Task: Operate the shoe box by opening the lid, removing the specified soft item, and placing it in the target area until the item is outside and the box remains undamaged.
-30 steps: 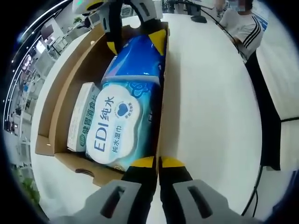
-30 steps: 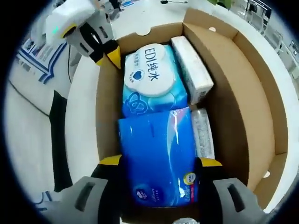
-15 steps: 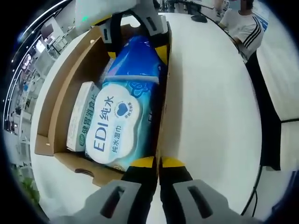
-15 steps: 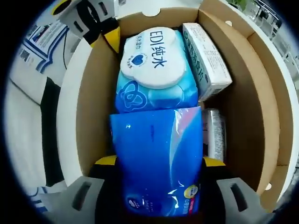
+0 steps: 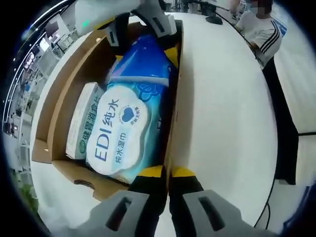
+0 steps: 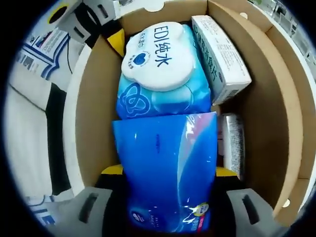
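A white table (image 5: 227,113) is carrying the open cardboard shoe box (image 6: 94,113), its lid folded out toward 3 o'clock in the right gripper view. Inside the box, the blue soft pack (image 6: 168,173) is lying at the 6 o'clock end, touching the wet wipes pack (image 6: 160,69) toward 12 o'clock. A white carton (image 6: 219,57) is sitting just beside the wipes at 2 o'clock, and a silvery packet (image 6: 232,143) is wedged between the blue pack and the box wall. The right gripper (image 6: 168,170) is straddling the blue soft pack, 2 yellow-tipped jaws pressing its sides. The left gripper (image 5: 167,172) is clenching the box's wall, jaws nearly together. A person (image 5: 259,29) is sitting at 1 o'clock in the left gripper view.
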Tool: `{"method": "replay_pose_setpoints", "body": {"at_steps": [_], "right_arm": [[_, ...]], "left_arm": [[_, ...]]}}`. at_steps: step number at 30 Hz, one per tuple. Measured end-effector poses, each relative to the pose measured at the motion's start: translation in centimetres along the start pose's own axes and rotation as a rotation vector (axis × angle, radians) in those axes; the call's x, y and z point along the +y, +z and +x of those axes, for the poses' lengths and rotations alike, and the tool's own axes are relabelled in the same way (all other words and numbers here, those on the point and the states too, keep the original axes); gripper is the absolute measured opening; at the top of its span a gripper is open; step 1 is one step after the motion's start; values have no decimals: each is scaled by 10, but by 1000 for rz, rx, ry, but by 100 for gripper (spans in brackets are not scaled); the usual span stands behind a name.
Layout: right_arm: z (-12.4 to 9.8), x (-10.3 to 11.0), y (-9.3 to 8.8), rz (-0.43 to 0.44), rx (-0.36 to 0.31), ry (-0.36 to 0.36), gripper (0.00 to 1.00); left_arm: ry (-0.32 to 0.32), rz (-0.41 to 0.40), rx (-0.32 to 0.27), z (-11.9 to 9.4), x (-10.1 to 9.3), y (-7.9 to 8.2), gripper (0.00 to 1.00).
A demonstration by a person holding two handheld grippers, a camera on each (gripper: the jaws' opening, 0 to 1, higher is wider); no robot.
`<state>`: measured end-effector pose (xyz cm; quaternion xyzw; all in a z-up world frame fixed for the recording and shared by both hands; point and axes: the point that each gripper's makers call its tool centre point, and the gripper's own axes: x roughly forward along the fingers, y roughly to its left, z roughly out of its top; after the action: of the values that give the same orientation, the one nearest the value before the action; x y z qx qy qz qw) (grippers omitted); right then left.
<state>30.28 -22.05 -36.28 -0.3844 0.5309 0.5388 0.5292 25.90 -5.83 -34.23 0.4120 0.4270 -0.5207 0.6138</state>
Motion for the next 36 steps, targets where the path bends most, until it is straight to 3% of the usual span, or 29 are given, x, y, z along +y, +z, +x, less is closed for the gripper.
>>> {"method": "replay_pose_setpoints", "body": {"at_steps": [5, 11, 18, 23, 25, 26, 28, 32, 36], "right_arm": [[-4, 3, 1, 22, -23, 24, 58], [-18, 6, 5, -14, -93, 31, 58], [-21, 13, 8, -55, -124, 37, 58], [-34, 13, 13, -64, -230, 20, 59], [-36, 14, 21, -9, -257, 26, 59], [-38, 12, 19, -9, -217, 13, 59], [-44, 14, 34, -53, -232, 5, 59], [-47, 10, 25, -111, -108, -34, 60], [-56, 12, 20, 38, -85, 20, 60]], "left_arm": [[-3, -5, 0, -1, 1, -1, 2], [-1, -18, -7, -2, 1, -2, 2], [-10, -25, -2, 0, 1, -2, 1], [-7, -22, -14, 0, 1, -2, 1], [-8, -14, -9, 0, 0, -2, 1], [-8, -4, 4, 1, -2, -1, 1], [-6, -8, -2, 1, 1, -2, 1], [-6, -9, 1, 1, 0, -2, 2], [12, -13, -4, -1, 1, -2, 3]]}}
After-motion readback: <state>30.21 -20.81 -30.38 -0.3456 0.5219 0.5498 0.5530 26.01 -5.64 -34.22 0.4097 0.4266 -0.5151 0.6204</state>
